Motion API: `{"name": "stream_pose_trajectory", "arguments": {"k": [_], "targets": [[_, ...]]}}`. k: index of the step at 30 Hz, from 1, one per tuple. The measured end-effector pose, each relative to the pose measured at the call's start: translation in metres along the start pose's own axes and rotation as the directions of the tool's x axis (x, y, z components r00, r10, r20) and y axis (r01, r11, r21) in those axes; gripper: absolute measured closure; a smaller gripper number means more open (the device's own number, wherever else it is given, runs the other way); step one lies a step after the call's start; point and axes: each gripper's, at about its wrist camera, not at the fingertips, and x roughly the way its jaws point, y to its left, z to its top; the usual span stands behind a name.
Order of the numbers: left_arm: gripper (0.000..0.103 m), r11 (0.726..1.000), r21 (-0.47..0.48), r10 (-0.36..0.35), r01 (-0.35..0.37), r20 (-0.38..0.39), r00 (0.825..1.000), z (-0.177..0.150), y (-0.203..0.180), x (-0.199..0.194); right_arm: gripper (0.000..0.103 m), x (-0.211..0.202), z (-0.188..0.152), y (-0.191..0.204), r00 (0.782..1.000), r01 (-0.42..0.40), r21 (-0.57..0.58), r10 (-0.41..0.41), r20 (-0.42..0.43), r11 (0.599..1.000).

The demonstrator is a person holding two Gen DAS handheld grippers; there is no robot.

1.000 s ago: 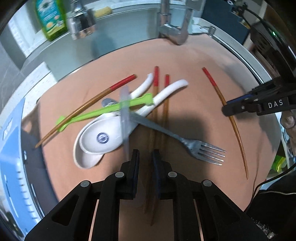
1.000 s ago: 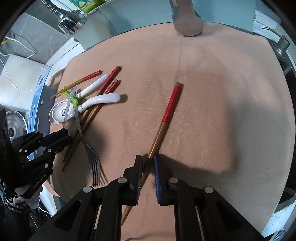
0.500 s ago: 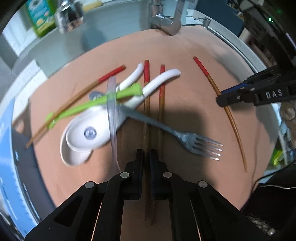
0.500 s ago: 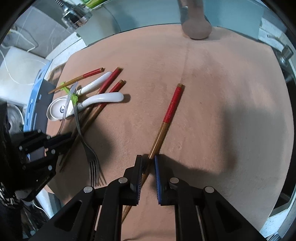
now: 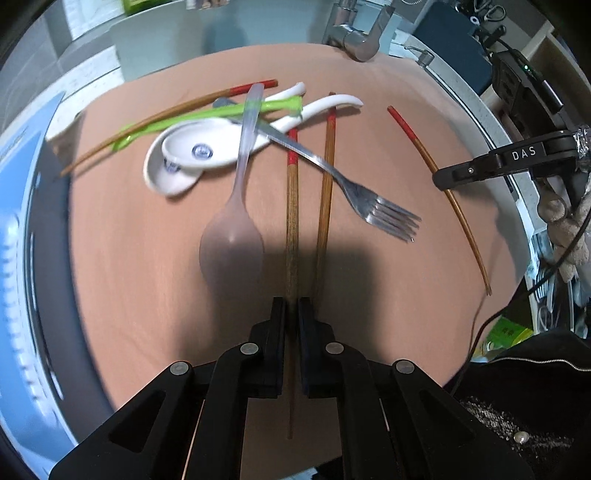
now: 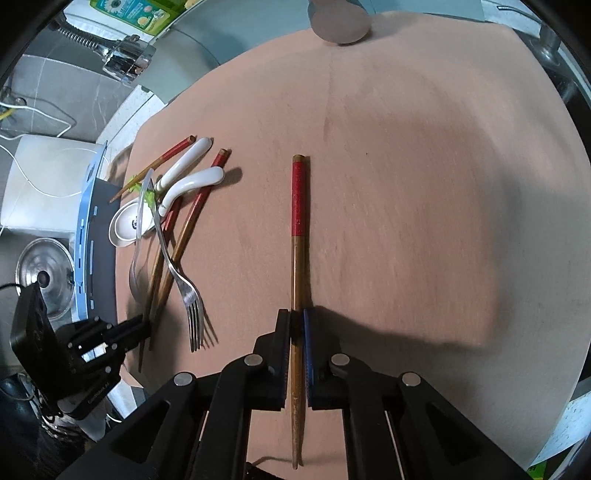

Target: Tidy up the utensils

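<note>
My left gripper [image 5: 291,306] is shut on the thin end of a red-tipped wooden chopstick [image 5: 291,206], which runs straight ahead under a steel fork [image 5: 369,203]. A second chopstick [image 5: 325,184] lies just right of it. Beyond are a clear plastic spoon [image 5: 236,221], two stacked white ceramic spoons [image 5: 199,151], a green utensil [image 5: 207,118] and another chopstick [image 5: 166,114]. My right gripper [image 6: 297,321], its jaws closing, presses on a separate red-banded chopstick [image 6: 299,221] on the mat's open part. The left gripper [image 6: 144,325] shows in the right wrist view.
Everything lies on a tan mat [image 6: 424,184]. A faucet [image 5: 354,40] stands at its far edge. A blue dish rack [image 5: 22,258] borders the left side, and a steel pot lid [image 6: 44,277] sits beyond it. A green soap bottle [image 6: 140,11] stands at the back.
My left gripper shut on its chopstick and drew it back beside its neighbour. The clear spoon swung so its bowl lies near me. The right chopstick turned from slanted to straight between the right fingers.
</note>
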Motion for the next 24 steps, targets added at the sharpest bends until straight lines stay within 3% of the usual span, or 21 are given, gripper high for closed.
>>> {"name": "stream_pose_trajectory", "arguments": {"k": [7,11,14,22,24], "targets": [[0.098,0.999,-0.034,-0.009,0.009,-0.004,1.000,-0.011,0.002,0.000,0.097,-0.004,-0.008,-0.006,1.000,-0.026,0.032,0.026,0.000,0.999],[0.097,0.997,0.037,0.072,-0.072,-0.002,0.997,0.002,-0.012,0.006,0.097,0.000,-0.008,-0.003,1.000,-0.027,0.039,0.027,0.005,0.999],[0.090,0.992,0.065,0.108,-0.108,-0.005,0.994,0.012,-0.017,0.011,0.097,0.001,-0.007,0.003,1.000,-0.014,0.014,0.014,0.002,1.000],[0.090,0.985,0.100,0.144,-0.144,0.002,0.990,0.039,-0.020,0.022,0.097,0.005,-0.004,0.006,1.000,0.008,-0.011,-0.008,-0.008,1.000],[0.096,0.983,0.114,0.141,-0.141,0.005,0.990,0.044,-0.020,0.023,0.097,0.005,-0.005,0.007,1.000,0.016,-0.019,-0.017,-0.006,1.000]]}}
